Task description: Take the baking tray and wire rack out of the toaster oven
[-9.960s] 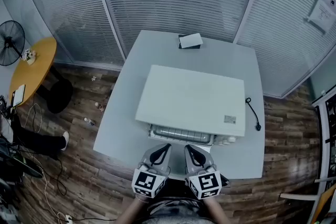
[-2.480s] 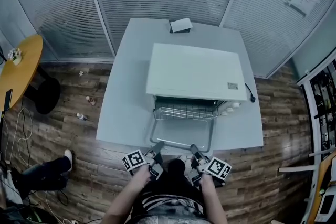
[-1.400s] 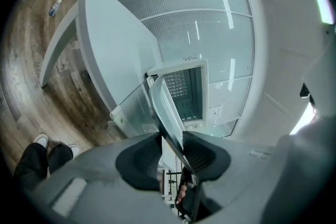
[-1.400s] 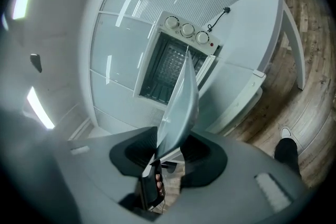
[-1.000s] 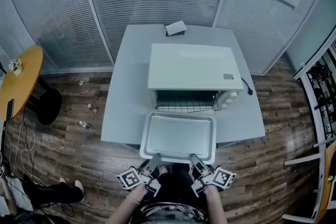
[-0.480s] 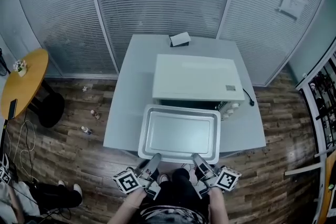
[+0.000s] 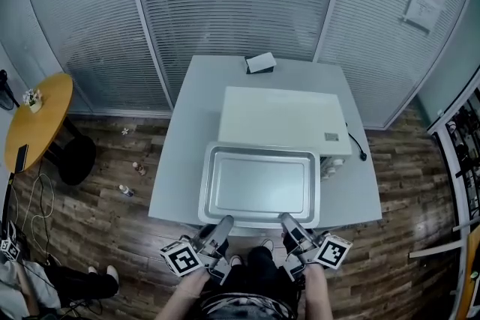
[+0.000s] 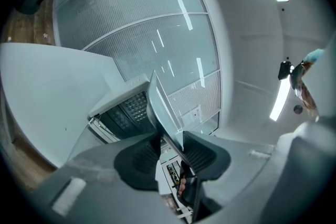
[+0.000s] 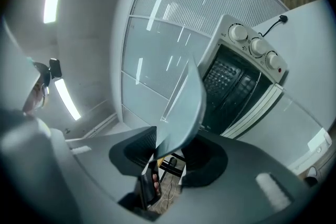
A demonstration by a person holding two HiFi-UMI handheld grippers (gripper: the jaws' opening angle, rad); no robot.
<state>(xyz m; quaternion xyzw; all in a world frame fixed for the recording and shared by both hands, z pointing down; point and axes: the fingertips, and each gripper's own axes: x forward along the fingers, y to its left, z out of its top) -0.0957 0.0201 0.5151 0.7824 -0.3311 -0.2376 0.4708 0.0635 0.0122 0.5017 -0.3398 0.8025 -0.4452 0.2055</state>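
Observation:
A silver baking tray (image 7: 260, 183) hangs level above the table, in front of and partly over the white toaster oven (image 7: 281, 118). My left gripper (image 7: 223, 225) is shut on the tray's near rim at its left, and my right gripper (image 7: 289, 223) is shut on the same rim at its right. In the left gripper view the tray's edge (image 8: 165, 113) runs between the pads, with the oven's open dark mouth (image 8: 123, 107) behind. The right gripper view shows the tray (image 9: 184, 107) clamped the same way, beside the oven's knobs (image 9: 252, 47). The tray hides the wire rack in the head view.
The oven stands on a grey table (image 7: 187, 154), with a small dark box under a white card (image 7: 260, 62) at the far edge. A black power cord (image 7: 358, 150) lies at the oven's right. Ribbed glass partitions stand behind, and a yellow round table (image 7: 34, 124) is at left.
Both grippers have risen with the tray. The tray now looks larger and covers the oven's open front and the rack seen a second ago.

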